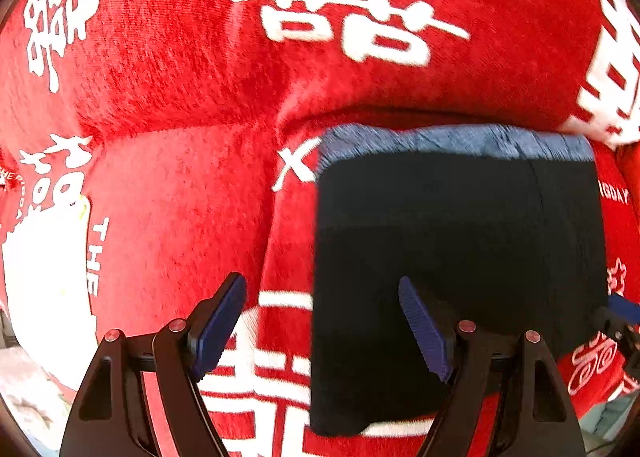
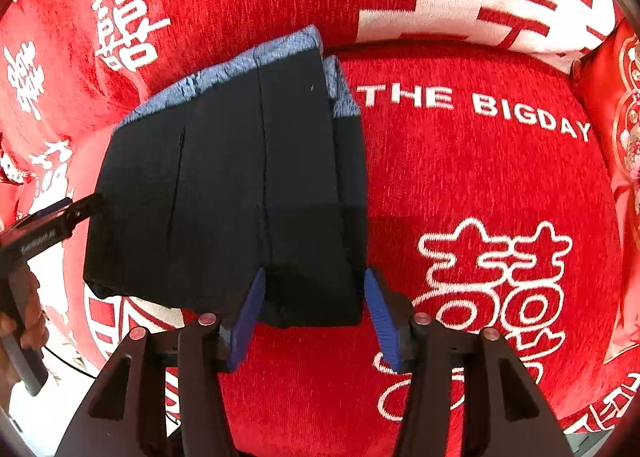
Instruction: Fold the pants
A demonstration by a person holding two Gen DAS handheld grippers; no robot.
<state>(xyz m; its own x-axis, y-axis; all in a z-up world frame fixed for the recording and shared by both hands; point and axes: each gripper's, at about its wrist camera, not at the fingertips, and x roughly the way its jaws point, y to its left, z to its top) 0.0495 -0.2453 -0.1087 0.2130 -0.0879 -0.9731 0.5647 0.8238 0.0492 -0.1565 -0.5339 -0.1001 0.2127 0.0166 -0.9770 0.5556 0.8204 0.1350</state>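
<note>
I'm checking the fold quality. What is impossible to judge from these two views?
- Pants, both views: the underside and inner layers are hidden by the dark top layer.
- Pants' near edge, left wrist view: covered by the left tongs.
- Right tongs, right wrist view: contact with the fabric is unclear.

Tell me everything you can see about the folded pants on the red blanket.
The pants are black, folded into a compact stacked rectangle, with a fuzzy blue-grey lining showing along the far edge. They lie flat on the red blanket. The right gripper straddles the near corner, jaws apart; whether its pads touch the cloth is unclear.
</note>
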